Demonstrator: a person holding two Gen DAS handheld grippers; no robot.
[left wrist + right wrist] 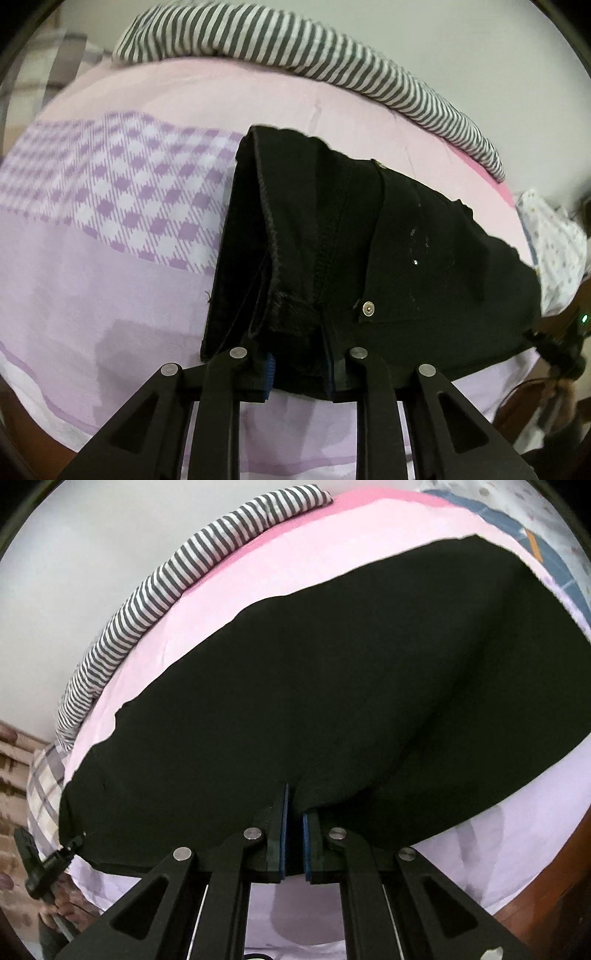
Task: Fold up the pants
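We have the black pants (388, 236) lying across the bed (92, 266), on a sheet with pink and lilac parts and a checked band, and both our grippers hold the near edge of them. The left gripper (299, 373) is closed on a thick bundle at the waist end: between its blue pads we see several layers of cloth, with a seam, a raw inner edge and a metal rivet (368, 308) just beside the right finger. The jaws stand somewhat apart only because the bundle is thick. The right gripper (294, 823) is nearly closed, and a small pinch of the cloth goes down between its pads, at a plain smooth part of the pants (332, 686). Behind the pants, along the wall, a striped cloth (155, 587) lies well apart from them. We judge that the material is soft but rather heavy, like denim, so it will hang and sag between the two holds and will not keep a shape by itself. The thin pinch on the right may slip out if we pull hard, so a deeper hold there would be safer. The waist is the stiffest part, and the seams and hems give the best places to take.
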